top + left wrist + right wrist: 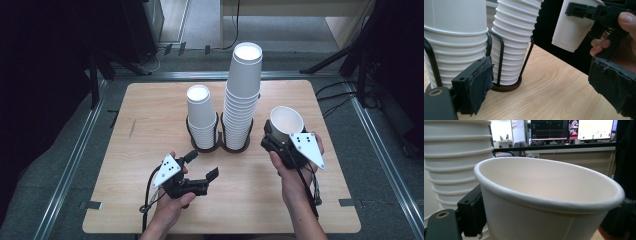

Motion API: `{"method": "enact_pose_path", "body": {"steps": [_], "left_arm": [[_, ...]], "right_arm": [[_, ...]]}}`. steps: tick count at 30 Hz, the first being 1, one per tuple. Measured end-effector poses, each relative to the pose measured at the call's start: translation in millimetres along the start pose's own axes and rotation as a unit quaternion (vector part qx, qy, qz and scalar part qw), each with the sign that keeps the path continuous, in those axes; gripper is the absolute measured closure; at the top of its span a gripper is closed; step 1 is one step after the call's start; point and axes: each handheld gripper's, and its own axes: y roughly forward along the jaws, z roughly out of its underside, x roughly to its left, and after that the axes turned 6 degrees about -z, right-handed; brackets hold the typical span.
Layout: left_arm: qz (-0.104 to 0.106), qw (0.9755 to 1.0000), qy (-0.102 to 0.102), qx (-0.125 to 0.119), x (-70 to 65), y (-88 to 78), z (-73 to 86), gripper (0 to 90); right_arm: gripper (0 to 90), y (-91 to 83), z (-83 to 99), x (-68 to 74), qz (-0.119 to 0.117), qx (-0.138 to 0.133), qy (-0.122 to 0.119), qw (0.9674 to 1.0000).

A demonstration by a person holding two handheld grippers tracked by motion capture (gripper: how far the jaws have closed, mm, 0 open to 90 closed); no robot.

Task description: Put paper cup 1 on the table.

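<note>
Two stacks of white paper cups stand in black wire holders mid-table: a short stack (202, 117) on the left and a tall stack (242, 95) on the right, leaning slightly. My right gripper (280, 142) is shut on a single white paper cup (286, 123), held tilted above the table to the right of the tall stack; its rim (549, 202) is close in the right gripper view. My left gripper (205, 165) is open with nothing between its jaws, in front of the short stack (454, 37). The left gripper view also takes in the tall stack (514, 37) and the held cup (574, 30).
The wooden table (150, 145) has bare room on its left side and along the front edge. Metal rails (75, 165) run on the floor around it. A desk with monitors (574, 130) stands far behind.
</note>
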Motion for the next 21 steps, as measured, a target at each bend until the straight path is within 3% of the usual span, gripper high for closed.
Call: {"method": "enact_pose_path", "body": {"steps": [9, 16, 21], "left_arm": [[-0.002, 1.0, -0.001, 0.003, 1.7, 0.4, 1.4, 6.1], [-0.008, 1.0, -0.005, 0.001, 5.4, -1.1, 0.6, 6.1], [-0.012, 0.9999, -0.007, 0.001, 7.5, -1.4, 1.0, 6.1]], "right_arm": [[12.6, 16.4, 11.9, -10.4, -0.01, 0.006, -0.01, 0.9999], [12.6, 33.6, 22.2, -19.4, 0.001, 0.013, -0.002, 0.9999], [12.5, 45.2, 31.0, -23.9, 0.003, 0.021, -0.012, 0.9997]]}}
